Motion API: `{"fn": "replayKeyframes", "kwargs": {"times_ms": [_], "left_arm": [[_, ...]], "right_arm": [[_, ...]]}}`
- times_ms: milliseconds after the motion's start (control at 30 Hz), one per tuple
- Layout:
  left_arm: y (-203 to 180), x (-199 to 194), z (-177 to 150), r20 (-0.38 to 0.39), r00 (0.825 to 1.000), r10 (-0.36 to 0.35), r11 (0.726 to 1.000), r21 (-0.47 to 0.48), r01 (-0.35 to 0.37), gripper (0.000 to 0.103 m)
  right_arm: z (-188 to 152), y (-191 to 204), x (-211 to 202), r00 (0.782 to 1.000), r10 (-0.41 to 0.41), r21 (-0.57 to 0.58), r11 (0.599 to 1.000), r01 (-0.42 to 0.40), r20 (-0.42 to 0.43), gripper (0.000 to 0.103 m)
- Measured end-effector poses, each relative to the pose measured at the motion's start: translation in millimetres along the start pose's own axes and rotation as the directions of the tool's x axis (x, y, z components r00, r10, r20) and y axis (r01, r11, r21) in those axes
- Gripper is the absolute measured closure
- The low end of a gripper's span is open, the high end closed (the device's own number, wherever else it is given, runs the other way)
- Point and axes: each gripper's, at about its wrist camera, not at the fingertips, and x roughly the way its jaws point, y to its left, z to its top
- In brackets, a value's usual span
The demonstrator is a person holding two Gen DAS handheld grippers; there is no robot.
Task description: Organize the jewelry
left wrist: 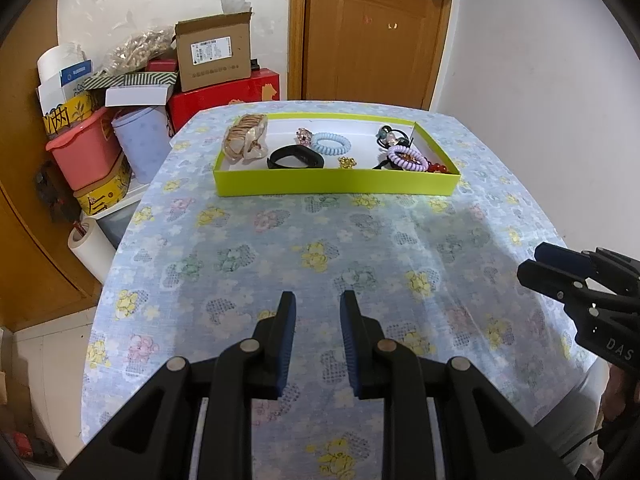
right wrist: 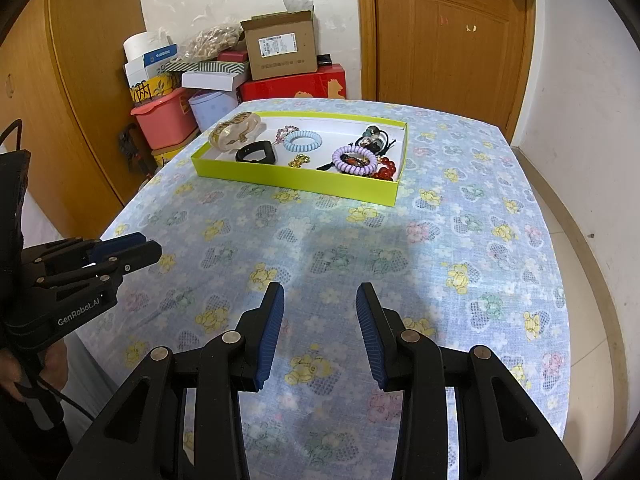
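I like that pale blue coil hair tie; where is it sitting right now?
The blue coil hair tie lies inside the green tray, near its middle, between the black band and the purple coil tie.

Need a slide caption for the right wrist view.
Open right gripper hovers over the floral tablecloth, facing a green tray of hair ties and bracelets.

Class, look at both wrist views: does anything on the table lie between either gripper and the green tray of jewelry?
Nothing visible does. Only bare floral tablecloth lies between the left gripper, the right gripper and the green tray. Both grippers are open and empty.
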Motion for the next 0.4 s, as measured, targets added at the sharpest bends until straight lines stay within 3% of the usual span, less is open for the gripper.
{"fn": "replayKeyframes", "kwargs": {"times_ms": [400], "left_arm": [[-0.8, -0.4, 0.1, 0.008, 1.000, -0.001, 1.000, 0.004, 0.001, 0.079]], "right_arm": [[-0.3, 0.0, 0.7, 1.000, 0.000, 0.000, 1.000, 0.000, 0.001, 0.064]]}}
